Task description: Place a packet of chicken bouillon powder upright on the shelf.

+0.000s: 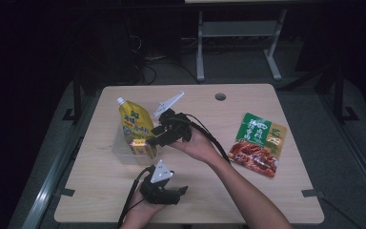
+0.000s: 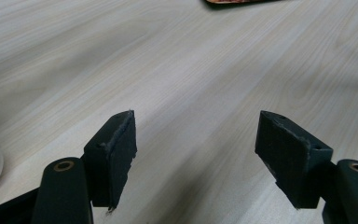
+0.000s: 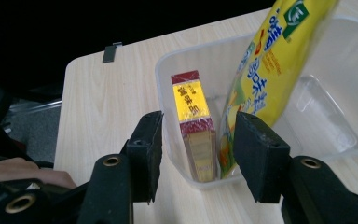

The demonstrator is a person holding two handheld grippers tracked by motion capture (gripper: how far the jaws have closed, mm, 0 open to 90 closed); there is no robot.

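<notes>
I saw the left gripper [image 1: 183, 190] resting near the table's [image 1: 100, 191] front edge, jaws wide, nothing between. Beyond it, the clear plastic bin [image 3: 335, 121] held a small red-and-yellow box [image 3: 195, 126] and a yellow spouted pouch [image 3: 265, 70]. The right gripper [image 3: 193, 144] hovered at the bin's near wall, jaws apart, gripping nothing.

The high view looks forward and down over the whole desk [image 1: 248, 191]. Both gripper views sit close above it; the right one shares the clear box [image 3: 242, 51] with the high view.
</notes>
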